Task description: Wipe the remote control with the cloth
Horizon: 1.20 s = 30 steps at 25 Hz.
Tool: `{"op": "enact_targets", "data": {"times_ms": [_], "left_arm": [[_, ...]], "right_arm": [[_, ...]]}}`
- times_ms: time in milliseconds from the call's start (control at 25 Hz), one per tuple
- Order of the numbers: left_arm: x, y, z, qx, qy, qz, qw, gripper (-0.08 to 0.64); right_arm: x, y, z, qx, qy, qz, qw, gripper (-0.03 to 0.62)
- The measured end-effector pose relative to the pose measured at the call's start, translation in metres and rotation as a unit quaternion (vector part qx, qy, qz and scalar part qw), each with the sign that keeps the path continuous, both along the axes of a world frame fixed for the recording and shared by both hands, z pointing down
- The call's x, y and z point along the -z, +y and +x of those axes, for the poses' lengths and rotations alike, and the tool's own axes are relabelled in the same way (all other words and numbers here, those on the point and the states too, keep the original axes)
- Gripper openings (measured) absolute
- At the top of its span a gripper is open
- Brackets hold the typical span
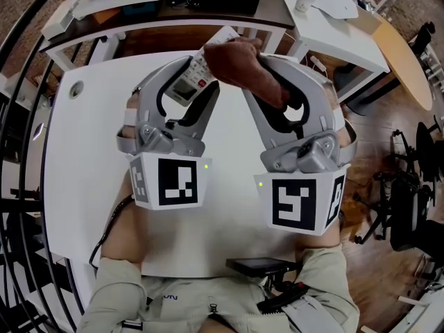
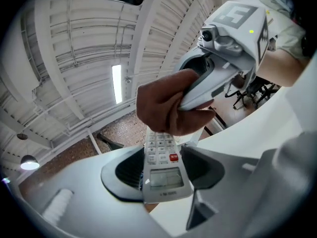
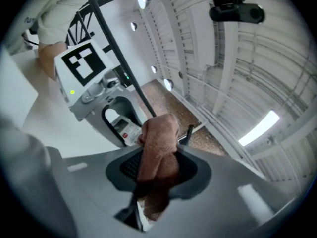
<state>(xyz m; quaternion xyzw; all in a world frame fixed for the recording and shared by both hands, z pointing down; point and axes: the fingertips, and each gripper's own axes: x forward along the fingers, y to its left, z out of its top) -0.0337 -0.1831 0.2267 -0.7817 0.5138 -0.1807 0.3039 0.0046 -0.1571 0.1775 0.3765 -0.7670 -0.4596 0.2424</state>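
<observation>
Person in beige sleeves (image 1: pixel 114 283)
Grey left tongs (image 2: pixel 161 175) and right tongs (image 3: pixel 156 170) bear white cubes (image 1: pixel 173 181) with black markers and green lights (image 1: pixel 207 166).

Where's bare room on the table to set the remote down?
Bare white table left of the left gripper, from the cable hole to the near edge; also a strip between it and the right gripper. Crowded: black device at the near edge.

Bright, even light from a long white ceiling strip lamp (image 2: pixel 117 83) — fisheye edges curve and darken; nearest parts blur.
</observation>
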Motion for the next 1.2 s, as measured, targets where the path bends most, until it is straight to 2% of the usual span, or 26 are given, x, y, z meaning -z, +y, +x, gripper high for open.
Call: {"op": "enact_targets", "data": {"times_ms": [200, 360, 560, 1000, 1200], "left_arm": [[0.000, 0.003, 0.006, -0.001, -0.020, 0.010, 0.9997, 0.245], [-0.003, 0.006, 0.013, 0.000, -0.040, 0.017, 0.9991, 0.245], [-0.004, 0.007, 0.018, 0.000, -0.059, 0.025, 0.9979, 0.245], [-0.005, 0.008, 0.016, 0.001, -0.057, 0.025, 0.9980, 0.245], [-0.003, 0.006, 0.013, 0.001, -0.048, 0.025, 0.9985, 0.245]], "right_arm": [[0.019, -0.020, 0.028, -0.077, -0.057, 0.031, 0.995, 0.112], [0.012, -0.030, 0.035, -0.102, -0.039, 0.032, 0.994, 0.112], [0.001, -0.025, 0.016, -0.075, 0.001, 0.032, 0.997, 0.112], [-0.026, 0.006, -0.023, 0.001, 0.085, 0.032, 0.996, 0.112], [-0.033, 0.020, -0.034, 0.042, 0.095, 0.010, 0.994, 0.112]]}}
